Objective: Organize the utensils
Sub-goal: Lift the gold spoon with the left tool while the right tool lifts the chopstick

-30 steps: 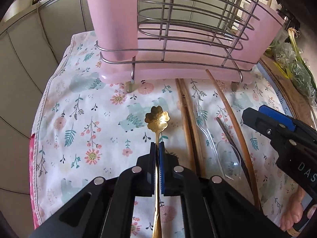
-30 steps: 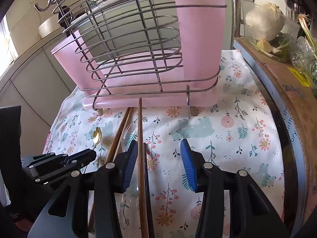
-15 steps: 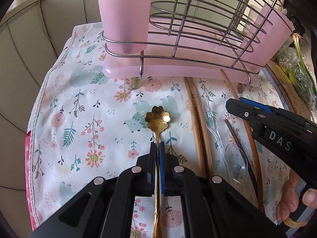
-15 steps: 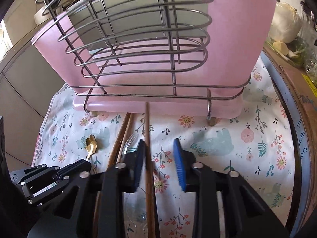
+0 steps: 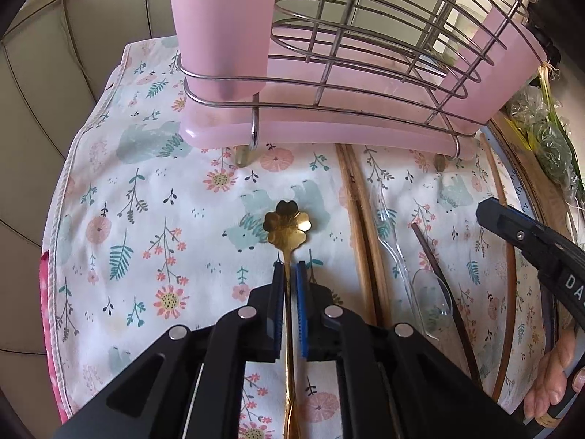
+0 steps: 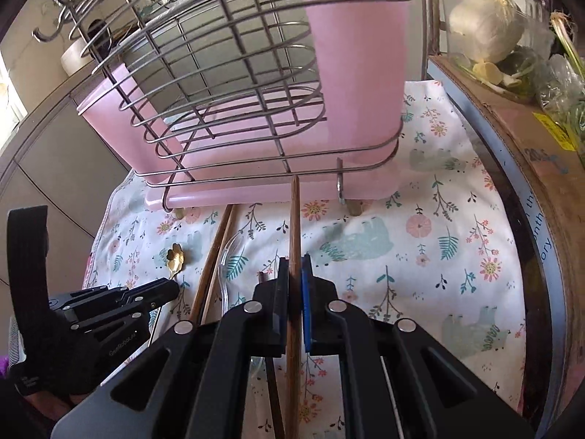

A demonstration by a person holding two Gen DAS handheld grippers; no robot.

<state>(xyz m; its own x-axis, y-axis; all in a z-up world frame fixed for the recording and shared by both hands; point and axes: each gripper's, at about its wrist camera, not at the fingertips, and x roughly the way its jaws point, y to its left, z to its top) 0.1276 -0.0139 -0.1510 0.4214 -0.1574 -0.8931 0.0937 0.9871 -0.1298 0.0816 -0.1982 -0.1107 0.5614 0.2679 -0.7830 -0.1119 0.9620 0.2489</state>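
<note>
My left gripper (image 5: 289,267) is shut on the handle of a gold flower-shaped spoon (image 5: 288,225), held over the floral cloth. My right gripper (image 6: 293,261) is shut on a single wooden chopstick (image 6: 294,219) that points toward the rack. A pair of wooden chopsticks (image 5: 360,226), a clear plastic spoon (image 5: 431,292) and a dark stick (image 5: 438,278) lie on the cloth between the grippers. The wire rack (image 5: 384,55) with pink cups (image 6: 358,66) and a pink drip tray stands at the back.
A floral cloth (image 5: 146,219) covers the table. A cardboard box (image 6: 530,146) with bagged vegetables (image 6: 486,25) stands at the right edge. A wooden stick pokes out of the right pink cup. Grey cabinet fronts lie to the left.
My right gripper closed on the wooden chopstick, having been open around it. My left gripper moved forward toward the rack with the gold spoon in it.
</note>
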